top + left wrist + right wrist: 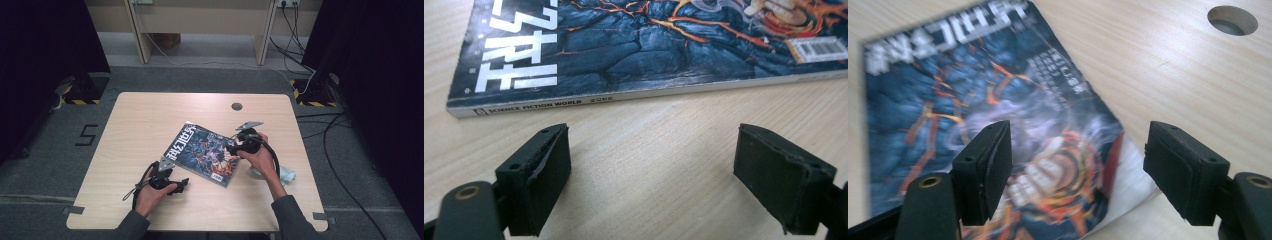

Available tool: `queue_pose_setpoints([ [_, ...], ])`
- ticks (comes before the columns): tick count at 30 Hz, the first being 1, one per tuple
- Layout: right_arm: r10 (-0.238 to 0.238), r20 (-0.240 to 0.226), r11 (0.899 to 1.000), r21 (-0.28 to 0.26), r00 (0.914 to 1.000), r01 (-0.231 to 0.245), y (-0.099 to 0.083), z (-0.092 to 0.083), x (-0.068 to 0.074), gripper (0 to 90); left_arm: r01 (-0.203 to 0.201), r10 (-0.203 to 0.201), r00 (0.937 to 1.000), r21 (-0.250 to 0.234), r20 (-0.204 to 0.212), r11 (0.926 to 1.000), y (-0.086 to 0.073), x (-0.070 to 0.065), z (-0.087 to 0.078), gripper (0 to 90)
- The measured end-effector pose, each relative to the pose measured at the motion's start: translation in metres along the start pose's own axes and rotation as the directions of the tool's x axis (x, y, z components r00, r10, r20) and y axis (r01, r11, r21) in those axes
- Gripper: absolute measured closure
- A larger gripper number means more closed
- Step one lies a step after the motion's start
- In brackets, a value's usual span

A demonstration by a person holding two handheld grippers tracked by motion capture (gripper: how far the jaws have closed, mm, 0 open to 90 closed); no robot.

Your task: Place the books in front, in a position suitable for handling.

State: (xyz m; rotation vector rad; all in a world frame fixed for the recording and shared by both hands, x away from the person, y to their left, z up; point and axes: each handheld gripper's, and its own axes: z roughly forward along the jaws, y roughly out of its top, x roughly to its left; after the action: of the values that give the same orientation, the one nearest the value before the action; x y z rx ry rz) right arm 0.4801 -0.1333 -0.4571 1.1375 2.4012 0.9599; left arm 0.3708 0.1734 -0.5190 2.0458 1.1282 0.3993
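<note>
High view: magazine [204, 154] flat on table [130, 125]; left gripper [181, 186] and right gripper [233, 148] both wide, empty. Advice: pinch the cover's edge only.

Magazine [204, 154]: flat on table [140, 125], centre-right.
Left gripper [183, 185]: just before magazine's spine edge.
Right gripper [233, 148]: at magazine's right edge.
Cable hole [237, 106]: behind magazine.
</note>
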Motion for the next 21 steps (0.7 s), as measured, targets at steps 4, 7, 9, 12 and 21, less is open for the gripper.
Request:
queue_pose_setpoints([
  [4, -0.026, 0.016, 0.999, 0.035, 0.9995, 0.025, 0.008, 0.014, -0.002, 28.0, -0.046, 0.046, 0.9986, -0.002, -0.025, 0.9989, -0.001, -0.002, 0.003, 14.1],
  [7, -0.009, -0.008, 0.998, 0.061, 0.9999, 0.009, 0.012, 0.029, -0.005, 26.0, -0.041, 0.041, 0.9989, -0.01, -0.023, 0.9991, -0.001, 0.0, 0.003, 14.1],
  [9, -0.004, -0.004, 0.994, 0.11, 1.0, 0.004, 0.012, 0.04, -0.008, 25.7, -0.031, 0.031, 0.9994, -0.015, -0.015, 0.9994, -0.001, 0.001, 0.003, 14.1],
  [12, 0.014, -0.023, 0.985, 0.171, 0.9996, -0.01, 0.007, 0.053, -0.011, 23.2, -0.031, 0.03, 0.9994, -0.017, -0.017, 0.9994, -0.001, 0.001, 0.003, 14.2],
  [21, -0.012, -0.057, 0.981, 0.195, 0.9983, 0.023, -0.012, 0.034, 0.013, 23.0, 0.064, -0.061, 0.9965, -0.054, 0.058, 0.9965, -0.001, 0.007, 0.002, 14.6],
])
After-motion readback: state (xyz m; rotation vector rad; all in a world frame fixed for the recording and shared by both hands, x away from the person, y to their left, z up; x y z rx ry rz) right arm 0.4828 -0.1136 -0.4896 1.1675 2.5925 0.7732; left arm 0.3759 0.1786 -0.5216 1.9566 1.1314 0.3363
